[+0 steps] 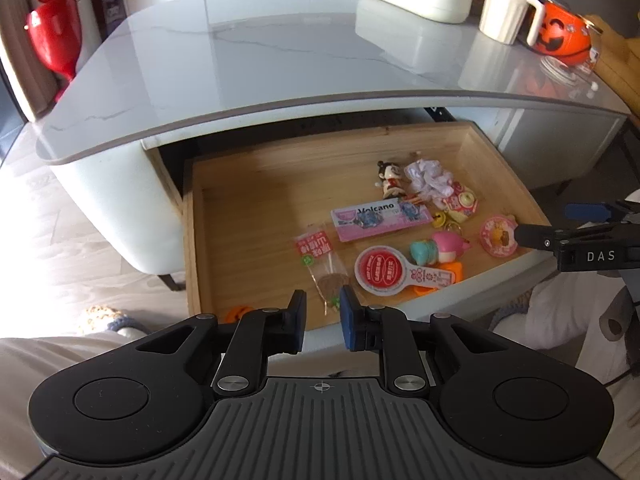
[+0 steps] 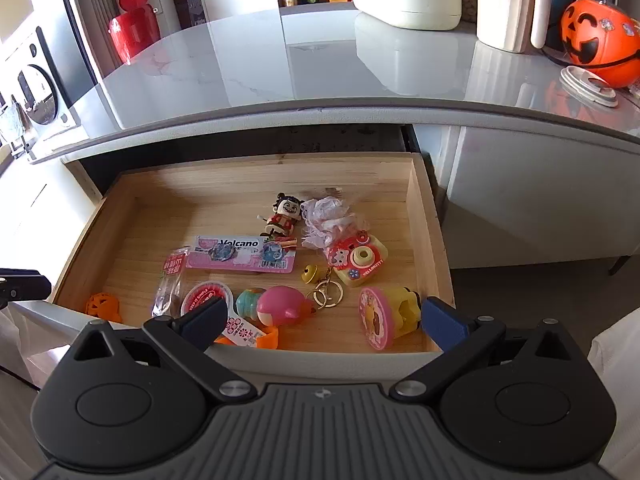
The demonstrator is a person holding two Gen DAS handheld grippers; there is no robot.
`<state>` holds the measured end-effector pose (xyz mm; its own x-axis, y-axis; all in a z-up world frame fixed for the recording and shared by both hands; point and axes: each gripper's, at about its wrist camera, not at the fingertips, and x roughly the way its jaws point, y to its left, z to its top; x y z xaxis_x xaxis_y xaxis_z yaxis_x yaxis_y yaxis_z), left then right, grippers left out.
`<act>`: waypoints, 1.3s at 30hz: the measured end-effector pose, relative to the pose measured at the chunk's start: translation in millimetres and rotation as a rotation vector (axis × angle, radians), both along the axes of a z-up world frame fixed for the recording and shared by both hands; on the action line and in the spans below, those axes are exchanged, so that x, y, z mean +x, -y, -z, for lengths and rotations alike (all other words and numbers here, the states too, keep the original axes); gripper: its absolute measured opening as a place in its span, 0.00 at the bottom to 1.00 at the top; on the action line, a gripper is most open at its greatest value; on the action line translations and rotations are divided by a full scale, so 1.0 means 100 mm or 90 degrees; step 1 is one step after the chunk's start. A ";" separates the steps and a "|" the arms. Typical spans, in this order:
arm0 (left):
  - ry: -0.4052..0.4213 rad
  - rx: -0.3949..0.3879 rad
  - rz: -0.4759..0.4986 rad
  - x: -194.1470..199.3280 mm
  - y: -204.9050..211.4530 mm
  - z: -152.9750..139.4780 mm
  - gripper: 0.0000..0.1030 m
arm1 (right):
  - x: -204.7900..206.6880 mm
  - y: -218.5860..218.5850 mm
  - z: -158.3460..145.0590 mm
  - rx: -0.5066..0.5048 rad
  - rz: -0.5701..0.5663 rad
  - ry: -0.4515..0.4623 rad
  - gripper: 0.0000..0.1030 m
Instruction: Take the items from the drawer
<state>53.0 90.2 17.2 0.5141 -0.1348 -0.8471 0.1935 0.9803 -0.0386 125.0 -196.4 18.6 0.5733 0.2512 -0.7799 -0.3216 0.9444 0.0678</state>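
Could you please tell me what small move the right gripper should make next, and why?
Probably lower the right gripper onto the pink-faced yellow toy stamp: its jaws are open, empty, and the stamp lies nearest them inside the open wooden drawer.

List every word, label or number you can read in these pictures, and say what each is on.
"Volcano": pink card lying in the drawer.
"DAS": side of the right claw, seen from the left wrist view.
"KEEP IT SIMPLE": red round tag, partly hidden.
"HELLO KITTY": toy camera, tiny, likely reading.
Chinese characters on the red snack packet: too small to read.
Print on the tag's white handle: blurred.
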 end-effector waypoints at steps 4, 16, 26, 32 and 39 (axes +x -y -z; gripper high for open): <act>-0.016 0.011 0.020 0.05 0.04 -0.01 0.17 | -0.02 0.03 0.02 0.008 -0.001 0.017 1.00; 0.041 0.038 0.145 0.44 0.44 -0.07 0.15 | 0.04 0.03 -0.01 0.009 -0.018 -0.015 1.00; 0.052 0.141 0.407 1.15 1.08 0.41 0.18 | 0.12 0.05 0.00 0.017 -0.031 -0.048 1.00; 0.011 0.159 0.455 1.24 1.10 0.79 0.20 | 0.21 0.08 0.01 0.029 -0.043 -0.080 1.00; 0.012 0.217 0.537 1.08 1.11 1.06 0.20 | 0.23 0.08 0.01 0.031 -0.050 -0.088 1.00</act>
